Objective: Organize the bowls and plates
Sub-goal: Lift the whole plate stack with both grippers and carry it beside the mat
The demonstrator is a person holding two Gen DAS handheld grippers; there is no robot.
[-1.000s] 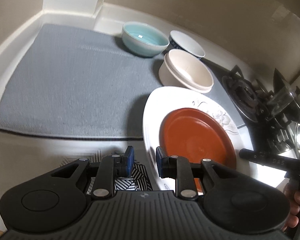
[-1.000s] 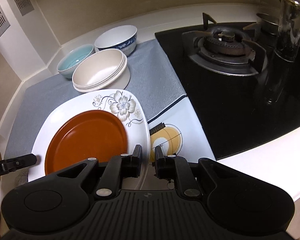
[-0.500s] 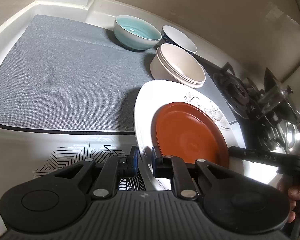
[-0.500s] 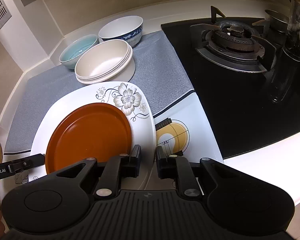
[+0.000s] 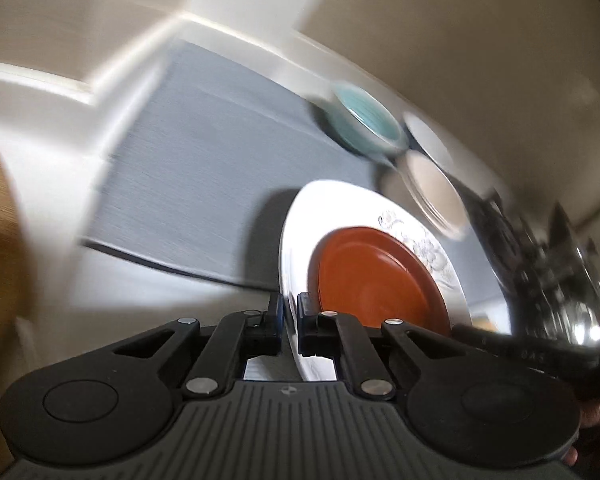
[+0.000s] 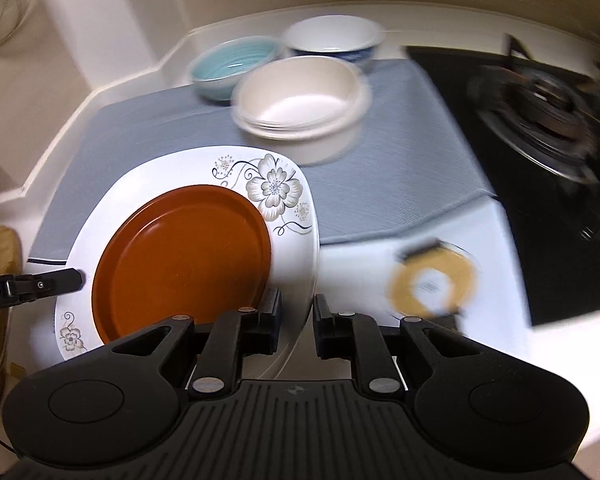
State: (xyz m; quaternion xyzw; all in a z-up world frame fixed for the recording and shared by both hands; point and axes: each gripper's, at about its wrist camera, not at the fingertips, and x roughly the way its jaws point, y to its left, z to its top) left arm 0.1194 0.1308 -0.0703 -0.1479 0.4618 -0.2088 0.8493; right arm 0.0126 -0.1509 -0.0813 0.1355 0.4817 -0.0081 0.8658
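Nearest to me, the left gripper [image 5: 288, 316] was pinched tight on the near-left rim of the large white square plate with the grey flower print [image 6: 276, 188], its pads clamped on the edge. The right gripper [image 6: 296, 316] straddled the opposite near edge of the same plate, its jaws only a little apart with the rim running between them; it looked like a grip, though I could not be sure the pads were pressing. On that white plate lay the round terracotta-brown plate [image 6: 184, 256], loose and unheld. The pair sat at the near edge of the grey ribbed mat [image 6: 400, 168], overhanging it toward the counter front.

I took this to be the step of carrying the stacked plates as one, both hands sharing the load; everything around the plates was streaked with blur.

Beyond them, on the mat, stood the stack of cream bowls [image 6: 300, 100], then the pale turquoise bowl [image 6: 232, 64] and the white bowl with the blue band [image 6: 332, 36] near the wall.

The next move would call for keeping the white plate level so the brown one does not slide, and setting it down clear of the bowls.
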